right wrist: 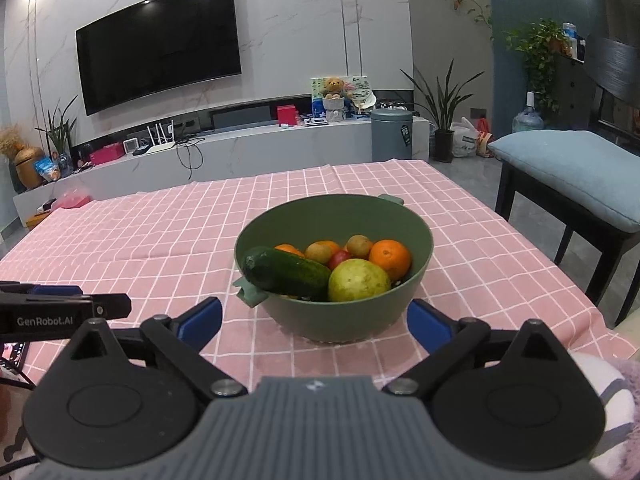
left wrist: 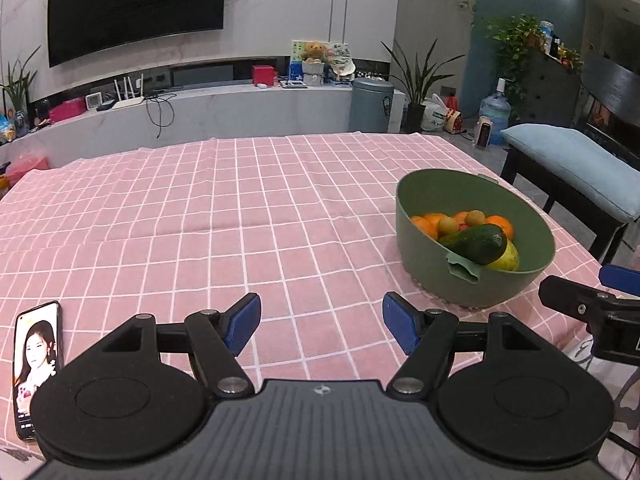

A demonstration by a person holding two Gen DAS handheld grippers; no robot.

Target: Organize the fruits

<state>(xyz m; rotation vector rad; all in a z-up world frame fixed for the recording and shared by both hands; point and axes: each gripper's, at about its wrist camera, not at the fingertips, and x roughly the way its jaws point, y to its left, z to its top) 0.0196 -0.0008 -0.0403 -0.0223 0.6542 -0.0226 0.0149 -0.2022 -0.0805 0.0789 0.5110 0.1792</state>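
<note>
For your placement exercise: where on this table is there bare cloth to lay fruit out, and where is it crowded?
Bare pink cloth runs from the green bowl leftward and to the far edge. The near left corner holds a phone. The near right is crowded: bowl, left gripper, and right gripper.

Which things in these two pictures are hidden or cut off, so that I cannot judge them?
- Bowl contents, both wrist views: the cucumber, the guava and the near wall hide the fruit underneath.
- Small red fruit, right wrist view: mostly covered, kind unclear.
- Phone, left wrist view: the claw body covers its lower corner.
- Right claw, left wrist view: cut off by the right edge.
</note>
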